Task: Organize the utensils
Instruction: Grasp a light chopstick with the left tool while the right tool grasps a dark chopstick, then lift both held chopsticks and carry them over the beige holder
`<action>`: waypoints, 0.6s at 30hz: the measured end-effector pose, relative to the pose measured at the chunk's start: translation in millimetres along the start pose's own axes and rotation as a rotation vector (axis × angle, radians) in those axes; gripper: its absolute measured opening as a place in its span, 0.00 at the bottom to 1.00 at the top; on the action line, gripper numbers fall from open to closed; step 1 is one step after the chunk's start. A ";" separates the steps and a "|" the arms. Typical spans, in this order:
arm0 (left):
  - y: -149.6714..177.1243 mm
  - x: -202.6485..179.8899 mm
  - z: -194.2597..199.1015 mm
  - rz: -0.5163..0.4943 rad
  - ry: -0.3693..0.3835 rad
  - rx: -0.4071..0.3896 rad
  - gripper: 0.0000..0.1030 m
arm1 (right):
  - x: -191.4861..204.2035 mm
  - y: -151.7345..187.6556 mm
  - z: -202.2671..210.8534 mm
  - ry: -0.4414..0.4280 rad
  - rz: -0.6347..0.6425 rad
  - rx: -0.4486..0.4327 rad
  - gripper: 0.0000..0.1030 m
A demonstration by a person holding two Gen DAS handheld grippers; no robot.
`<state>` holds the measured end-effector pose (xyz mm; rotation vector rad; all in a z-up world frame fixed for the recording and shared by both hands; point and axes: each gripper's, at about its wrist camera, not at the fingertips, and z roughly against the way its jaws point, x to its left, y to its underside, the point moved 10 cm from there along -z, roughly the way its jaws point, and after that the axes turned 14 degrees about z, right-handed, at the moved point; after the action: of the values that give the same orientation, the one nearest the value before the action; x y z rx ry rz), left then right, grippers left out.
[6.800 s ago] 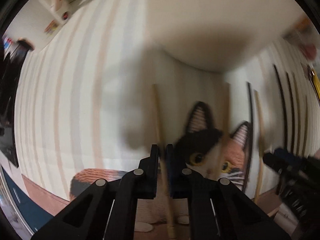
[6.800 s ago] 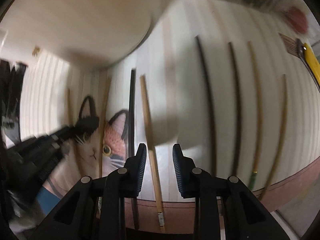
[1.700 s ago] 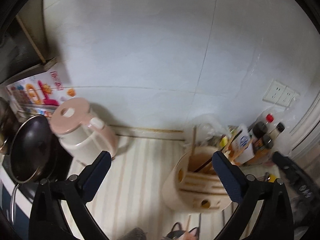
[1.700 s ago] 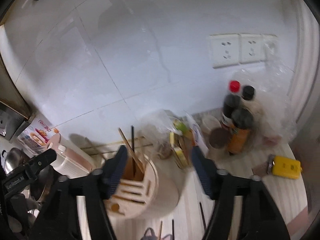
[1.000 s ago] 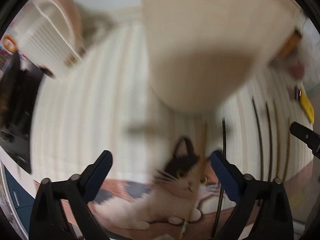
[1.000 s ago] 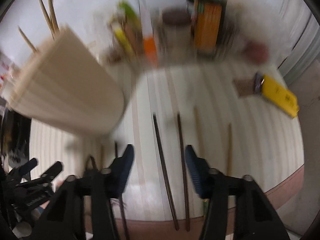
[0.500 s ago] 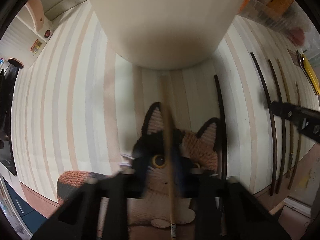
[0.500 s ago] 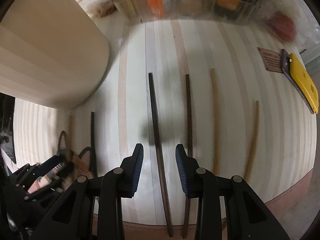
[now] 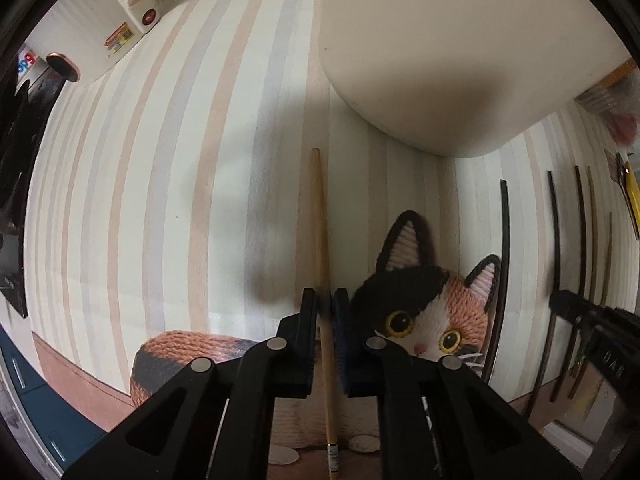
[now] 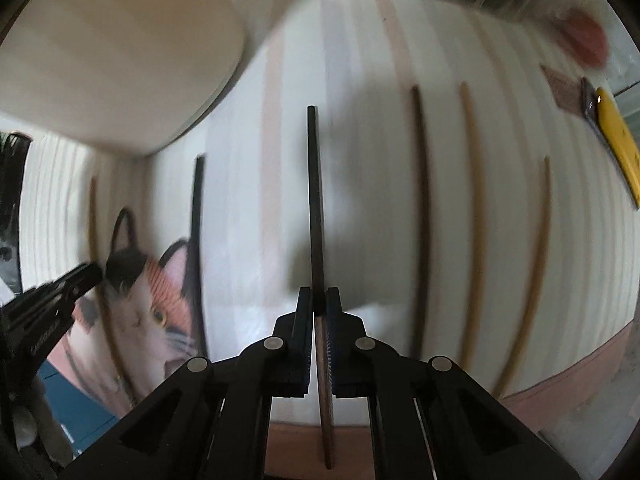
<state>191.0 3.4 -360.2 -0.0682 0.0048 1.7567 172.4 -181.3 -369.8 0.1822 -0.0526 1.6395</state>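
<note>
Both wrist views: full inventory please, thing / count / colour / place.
light wooden chopstick: 1, tan, between the left pads, on the mat
dark chopstick: 1, dark brown, between the right pads
loose chopsticks: 4 lying free, 2 dark and 2 tan; three right of the held dark one, one black by the cat's ear
striped mat: 1, cream with pastel stripes and a cat print, under everything
utensil holder: 1, cream, at the far side of the mat
yellow flat object: 1, far right edge; cannot tell what it is
left hand-held gripper: black, shut on the tan chopstick
right hand-held gripper: black, shut on the dark chopstick
</note>
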 end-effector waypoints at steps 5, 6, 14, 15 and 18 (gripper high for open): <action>-1.4 -3.9 -1.8 -0.059 0.012 0.000 0.24 | -0.1 6.3 -2.0 0.003 -0.012 -0.014 0.06; -0.6 -6.9 -1.4 -0.070 0.012 0.000 0.26 | -0.4 5.5 -3.3 0.001 -0.015 -0.012 0.06; 2.9 -27.6 0.1 -0.076 -0.027 -0.020 0.26 | -9.6 0.8 -4.1 0.008 -0.028 -0.014 0.06; 2.5 -28.6 0.8 -0.072 -0.029 -0.023 0.23 | -11.1 -3.6 -1.5 0.011 -0.028 -0.014 0.07; -1.9 -30.7 1.7 -0.073 -0.034 -0.031 0.06 | -9.1 -5.6 -3.2 0.030 -0.019 -0.011 0.06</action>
<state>198.5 -26.3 -357.0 -0.0603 -0.0486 1.6849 178.3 -189.4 -374.7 0.1495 -0.0366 1.6224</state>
